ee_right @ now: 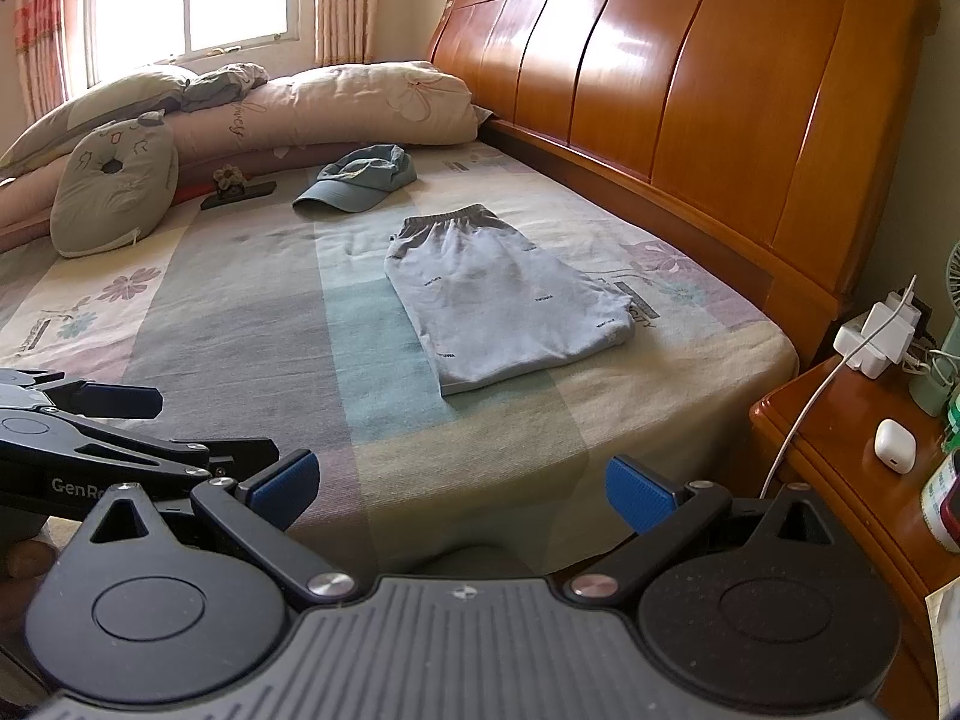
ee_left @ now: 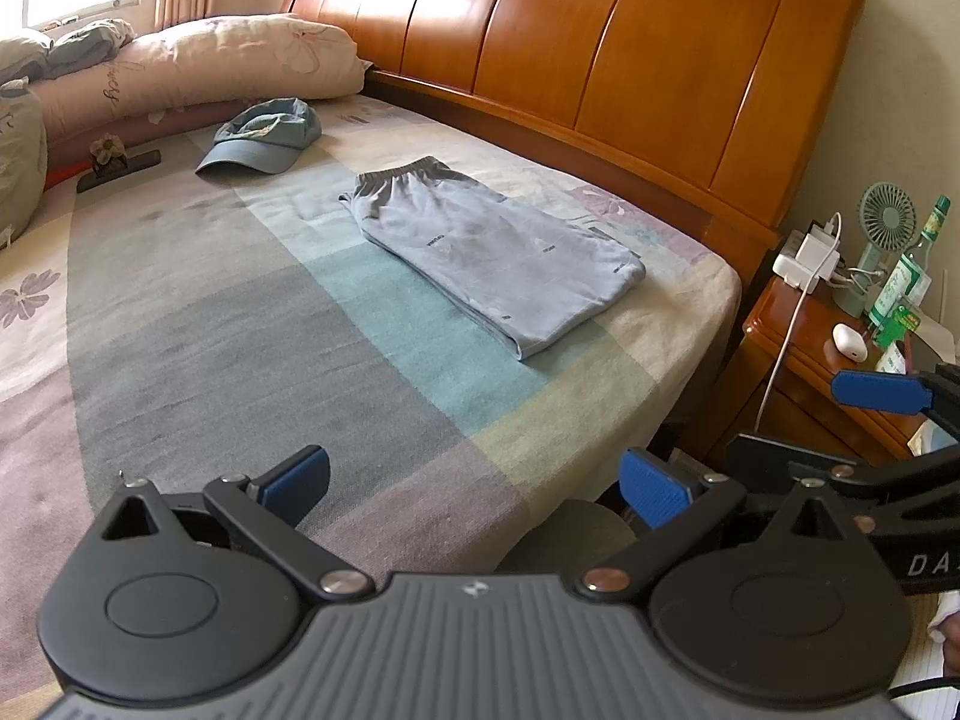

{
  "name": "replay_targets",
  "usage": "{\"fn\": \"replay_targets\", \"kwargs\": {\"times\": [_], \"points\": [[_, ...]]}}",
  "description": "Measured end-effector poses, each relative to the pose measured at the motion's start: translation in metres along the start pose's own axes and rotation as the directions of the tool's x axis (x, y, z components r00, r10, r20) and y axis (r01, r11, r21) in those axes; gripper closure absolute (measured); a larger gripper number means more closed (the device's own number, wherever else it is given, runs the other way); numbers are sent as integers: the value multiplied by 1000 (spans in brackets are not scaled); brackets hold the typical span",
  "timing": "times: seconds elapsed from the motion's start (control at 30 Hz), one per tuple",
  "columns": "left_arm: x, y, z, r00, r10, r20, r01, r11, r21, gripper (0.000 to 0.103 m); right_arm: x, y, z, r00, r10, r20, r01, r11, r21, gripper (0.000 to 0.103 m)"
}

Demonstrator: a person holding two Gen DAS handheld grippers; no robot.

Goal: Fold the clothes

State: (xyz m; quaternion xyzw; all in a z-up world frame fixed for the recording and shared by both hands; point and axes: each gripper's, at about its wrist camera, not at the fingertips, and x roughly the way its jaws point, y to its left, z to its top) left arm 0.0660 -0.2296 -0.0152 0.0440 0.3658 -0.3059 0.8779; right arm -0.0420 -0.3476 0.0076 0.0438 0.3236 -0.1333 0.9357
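A pair of light blue shorts [ee_left: 492,252] lies folded flat on the bed near the headboard side; it also shows in the right wrist view [ee_right: 504,306]. My left gripper [ee_left: 474,486] is open and empty, held back over the bed's near edge, well short of the shorts. My right gripper [ee_right: 462,486] is open and empty too, at the bed's near edge. One blue pad [ee_left: 879,390] of the right gripper shows at the right of the left wrist view. The left gripper's finger [ee_right: 114,402] shows at the left of the right wrist view.
A blue cap [ee_left: 264,135] and pillows [ee_left: 228,60] lie at the far end of the bed. A wooden headboard [ee_left: 600,60] runs along the right. A nightstand [ee_right: 852,456] holds a charger, cable, earbud case, fan and bottle. A cat-shaped cushion [ee_right: 114,186] sits far left.
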Motion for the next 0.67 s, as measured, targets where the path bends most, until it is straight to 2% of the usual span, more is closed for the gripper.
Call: {"fn": "replay_targets", "kwargs": {"times": [0.67], "points": [[2,0,-1,1000,-3,-7,3,1000,-1,1,-1,1,0,1000,7,3,-7,1000,-8,0]]}}
